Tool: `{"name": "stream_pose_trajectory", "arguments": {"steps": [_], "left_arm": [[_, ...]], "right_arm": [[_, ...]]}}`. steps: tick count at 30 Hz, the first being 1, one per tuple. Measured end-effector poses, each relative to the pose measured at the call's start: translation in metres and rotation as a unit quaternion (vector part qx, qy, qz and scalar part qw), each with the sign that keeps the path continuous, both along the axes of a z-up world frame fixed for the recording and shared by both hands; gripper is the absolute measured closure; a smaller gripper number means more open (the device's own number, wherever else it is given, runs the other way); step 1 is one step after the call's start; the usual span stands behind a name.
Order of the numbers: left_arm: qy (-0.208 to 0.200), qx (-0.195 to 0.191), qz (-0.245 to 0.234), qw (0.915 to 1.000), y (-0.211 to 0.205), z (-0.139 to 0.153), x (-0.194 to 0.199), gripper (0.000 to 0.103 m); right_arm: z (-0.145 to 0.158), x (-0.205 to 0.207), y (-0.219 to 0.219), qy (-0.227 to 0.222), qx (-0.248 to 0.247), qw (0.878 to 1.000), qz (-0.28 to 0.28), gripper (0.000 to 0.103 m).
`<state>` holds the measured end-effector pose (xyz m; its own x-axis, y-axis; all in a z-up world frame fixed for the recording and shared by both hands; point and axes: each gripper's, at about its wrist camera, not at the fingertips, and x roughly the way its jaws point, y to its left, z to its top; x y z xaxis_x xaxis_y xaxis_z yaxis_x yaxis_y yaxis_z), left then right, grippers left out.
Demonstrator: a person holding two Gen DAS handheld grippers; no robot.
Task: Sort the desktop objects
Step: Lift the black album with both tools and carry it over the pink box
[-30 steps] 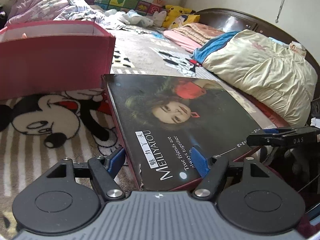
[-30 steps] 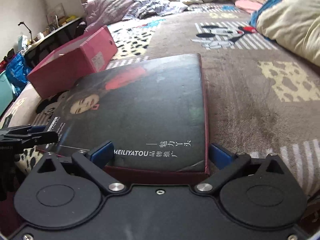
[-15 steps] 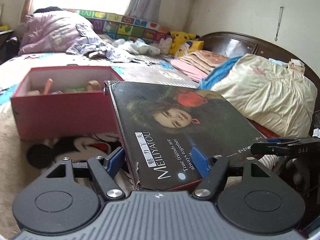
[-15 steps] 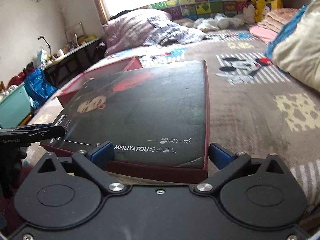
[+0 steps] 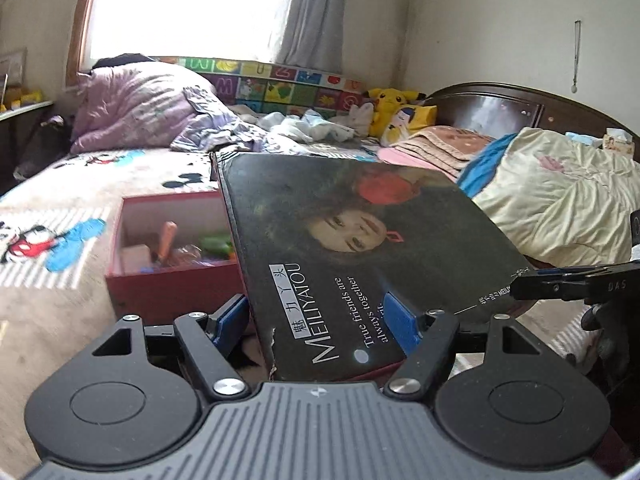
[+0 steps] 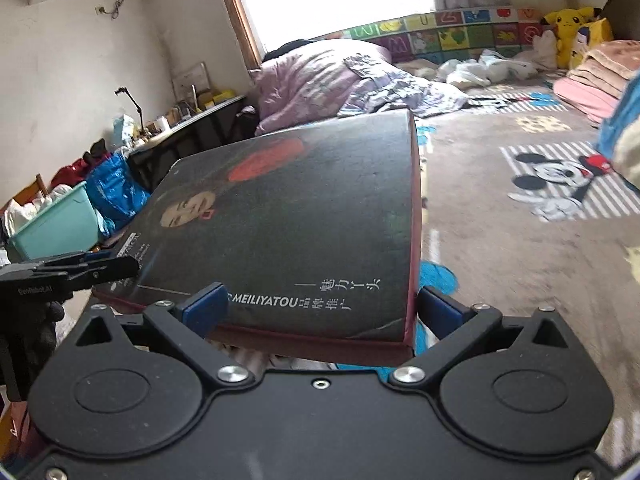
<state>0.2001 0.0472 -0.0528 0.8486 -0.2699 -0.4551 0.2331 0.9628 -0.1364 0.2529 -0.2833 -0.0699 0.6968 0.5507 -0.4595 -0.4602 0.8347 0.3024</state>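
Observation:
A flat dark box lid printed with a woman's face and "MEILIYATOU" is held in the air between both grippers. My left gripper is shut on one corner of it. My right gripper is shut across the adjacent edge. Each gripper shows in the other's view, the right one at the lid's far side, the left one at the lid's left corner. An open red box with small items inside lies on the bed below the lid's left side.
A Mickey-print blanket covers the bed. A cream quilt lies at right, a purple duvet and plush toys at the back. A teal bin and blue bag stand beside a cluttered desk at left.
Both grippers have lifted the lid well up off the blanket and tilted it. The red box, seen side-on before, now shows its open inside from above.

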Motion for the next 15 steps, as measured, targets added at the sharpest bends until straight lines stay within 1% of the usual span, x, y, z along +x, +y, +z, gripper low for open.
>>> {"name": "stream_pose_trajectory", "arguments": {"steps": [6, 15], "left_arm": [[-0.006, 0.011, 0.012, 0.9998, 0.030, 0.012, 0.027, 0.028], [-0.008, 0.006, 0.029, 0.9995, 0.072, 0.024, 0.060, 0.028]], "right_arm": [[0.010, 0.024, 0.031, -0.015, 0.008, 1.000, 0.011, 0.000], [0.016, 0.058, 0.070, -0.016, 0.015, 0.999, 0.024, 0.000]]}}
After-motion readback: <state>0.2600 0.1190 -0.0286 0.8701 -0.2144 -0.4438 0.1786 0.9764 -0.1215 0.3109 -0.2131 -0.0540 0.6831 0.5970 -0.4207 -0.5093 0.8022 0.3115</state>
